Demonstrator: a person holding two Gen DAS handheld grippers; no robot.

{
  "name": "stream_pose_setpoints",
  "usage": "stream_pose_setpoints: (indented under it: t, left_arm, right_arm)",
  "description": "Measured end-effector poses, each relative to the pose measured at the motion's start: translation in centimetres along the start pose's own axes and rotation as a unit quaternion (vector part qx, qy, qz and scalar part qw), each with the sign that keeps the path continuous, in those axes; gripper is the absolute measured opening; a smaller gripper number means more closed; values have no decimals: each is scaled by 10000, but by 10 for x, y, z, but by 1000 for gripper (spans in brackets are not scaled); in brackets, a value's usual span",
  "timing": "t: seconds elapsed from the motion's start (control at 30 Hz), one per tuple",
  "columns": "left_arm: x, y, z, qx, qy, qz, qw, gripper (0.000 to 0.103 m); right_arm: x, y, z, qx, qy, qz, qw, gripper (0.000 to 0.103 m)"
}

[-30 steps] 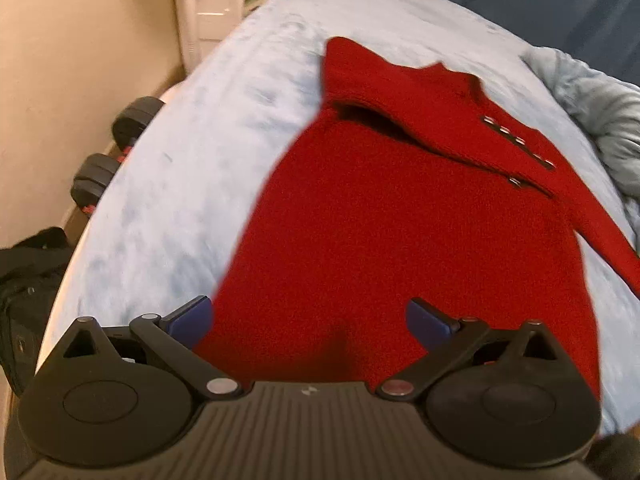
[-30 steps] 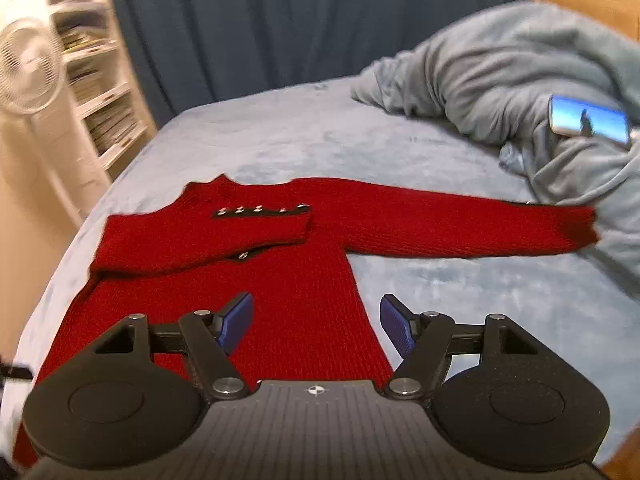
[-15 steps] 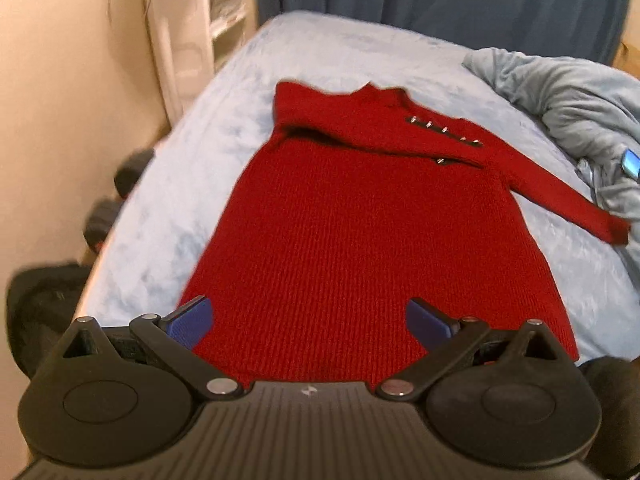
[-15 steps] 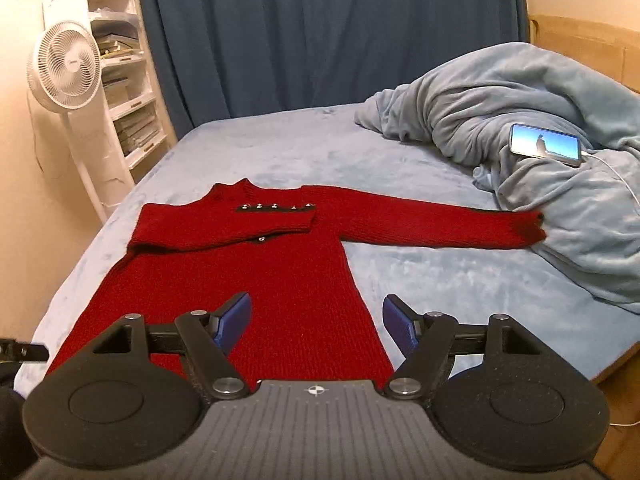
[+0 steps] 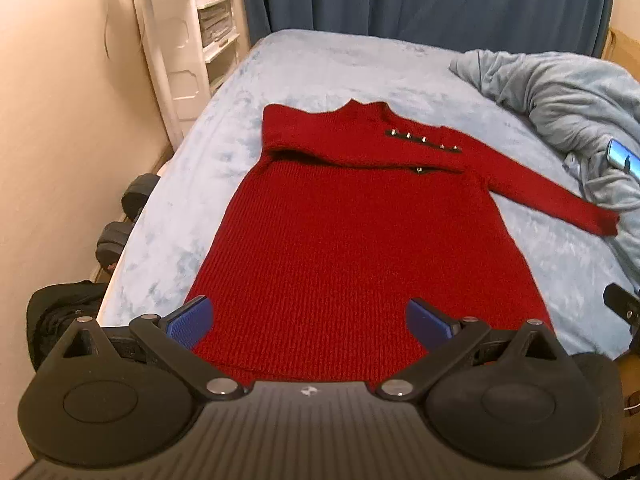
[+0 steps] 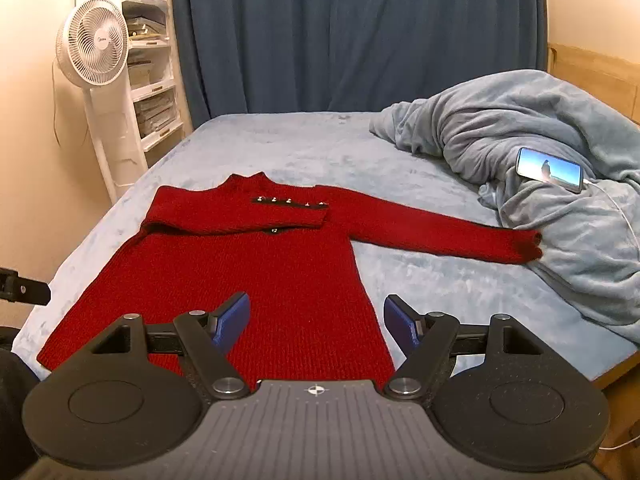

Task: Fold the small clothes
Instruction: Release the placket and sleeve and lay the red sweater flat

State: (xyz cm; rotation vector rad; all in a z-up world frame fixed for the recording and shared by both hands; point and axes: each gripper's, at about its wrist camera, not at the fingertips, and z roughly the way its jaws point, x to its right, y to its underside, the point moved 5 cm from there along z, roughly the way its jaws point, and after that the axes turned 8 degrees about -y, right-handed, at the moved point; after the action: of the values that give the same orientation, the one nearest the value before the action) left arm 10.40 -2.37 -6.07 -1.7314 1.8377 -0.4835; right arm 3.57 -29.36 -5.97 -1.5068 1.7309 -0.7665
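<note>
- Upper left of the right wrist view: a white standing fan (image 6: 93, 42) in front of white shelves (image 6: 154, 80), beside the dark blue curtain (image 6: 352, 32).
- Lower left of the left wrist view: two dark dumbbell ends (image 5: 126, 216) on the floor by the bed's edge, with a black bag (image 5: 60, 312) just below them.
- Centre of both views: a red knit dress (image 5: 360, 240) lies flat on the light blue bed (image 5: 320, 68), neck toward the curtain. One sleeve is folded across the chest, its cuff showing a row of metal buttons (image 6: 288, 201); the other sleeve (image 6: 432, 230) stretches toward the right of the frame, its cuff touching the blanket.
- Bottom centre: the left hand-held gripper (image 5: 308, 318) is spread wide above the hem, holding nothing. The right hand-held gripper (image 6: 316, 320) is likewise open and empty over the hem's right corner.
- Right: a rumpled grey-blue blanket (image 6: 540, 128) with a lit smartphone (image 6: 550, 169) resting on it, cable attached.
</note>
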Motion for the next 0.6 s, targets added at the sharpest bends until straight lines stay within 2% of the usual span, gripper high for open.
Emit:
stream_pose_setpoints:
  t: [0.6]
  left_arm:
    - [21, 8, 23, -288, 82, 454, 9985, 103]
  right_arm:
    - [2, 8, 23, -411, 31, 65, 9991, 75]
